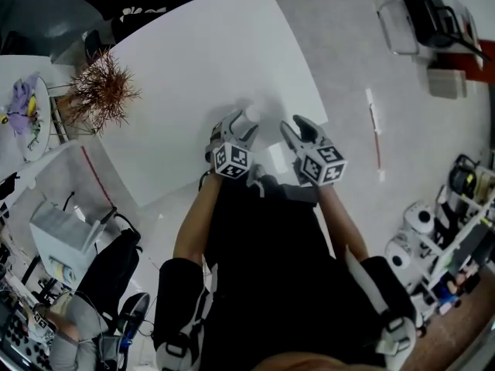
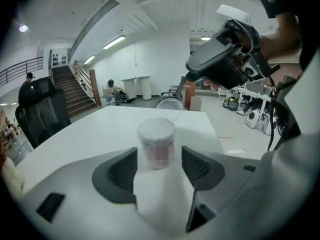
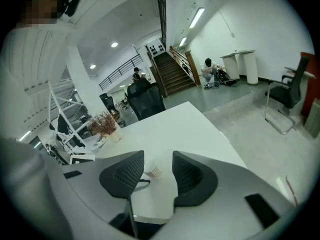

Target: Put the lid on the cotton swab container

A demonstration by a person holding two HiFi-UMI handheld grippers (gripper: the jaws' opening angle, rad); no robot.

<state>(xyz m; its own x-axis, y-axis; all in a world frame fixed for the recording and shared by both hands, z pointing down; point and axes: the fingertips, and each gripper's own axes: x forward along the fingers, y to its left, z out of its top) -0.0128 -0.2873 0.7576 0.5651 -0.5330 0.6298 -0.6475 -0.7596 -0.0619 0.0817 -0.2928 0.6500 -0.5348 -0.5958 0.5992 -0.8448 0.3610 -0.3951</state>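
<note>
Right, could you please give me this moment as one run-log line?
left gripper: open, container between fingers, not pressed | right gripper: open | lid: off, on table beyond container

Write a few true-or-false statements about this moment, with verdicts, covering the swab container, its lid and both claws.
1. The white cylindrical cotton swab container stands upright on the white table. True.
2. The clear round lid already sits on the container. False: it rests on the table beyond the container, whose top is uncovered.
3. The left claw is clamped on the container. False: its jaws stand apart, with the container between them, not pressed.
4. The right claw is open and holds nothing. True.
</note>
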